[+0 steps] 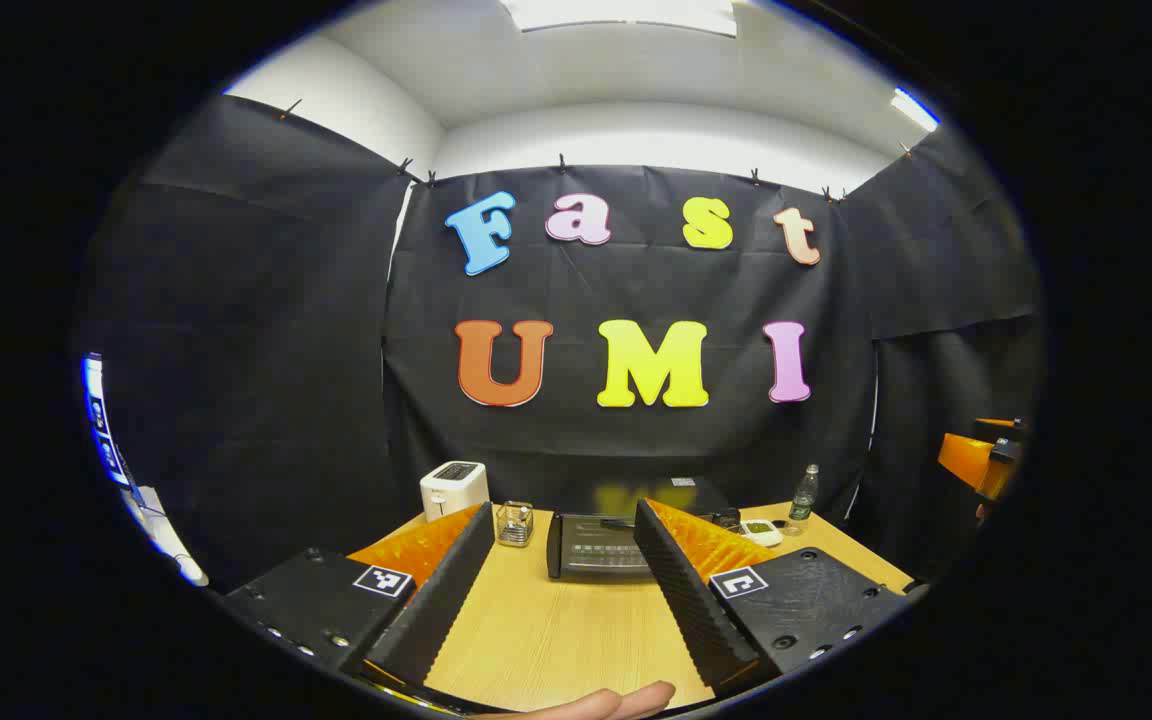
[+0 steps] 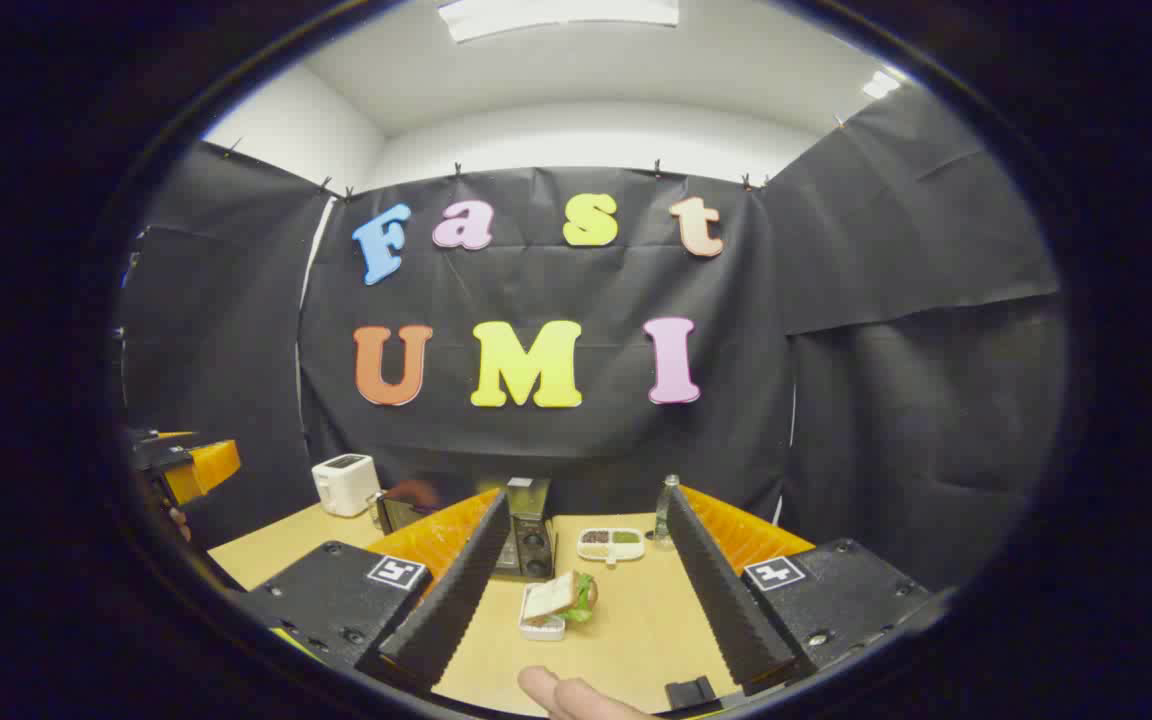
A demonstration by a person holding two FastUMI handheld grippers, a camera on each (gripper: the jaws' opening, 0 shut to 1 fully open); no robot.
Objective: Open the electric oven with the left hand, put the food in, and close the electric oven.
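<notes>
So in the left gripper view, the left gripper [image 1: 561, 585] is spread wide with nothing between its fingers, hanging above the wooden table [image 1: 536, 640], with a fingertip [image 1: 626, 700] poking in at the bottom edge. Straight ahead, framed between the two fingers, sits the electric oven [image 1: 601, 545], well apart from the tips. Behind it to the left there's one glass jar [image 1: 514, 522] and one white toaster [image 1: 453, 488]; off to the right, one bottle [image 1: 803, 497] and a small white dish [image 1: 761, 531]. The other gripper [image 1: 981, 455] peeks in at the far right edge.

The right gripper view gives what that one doesn't: the food, one sandwich [image 2: 566, 597] sitting on a small white tray [image 2: 542, 625], lying between the right gripper's [image 2: 586, 585] fingers and a bit ahead of them, not touched. That gripper is also wide open and empty. Farther back is a divided dish [image 2: 611, 543], the bottle [image 2: 669, 510], and the oven [image 2: 526, 540] seen from its side, the toaster [image 2: 346, 484] beyond it.
</notes>
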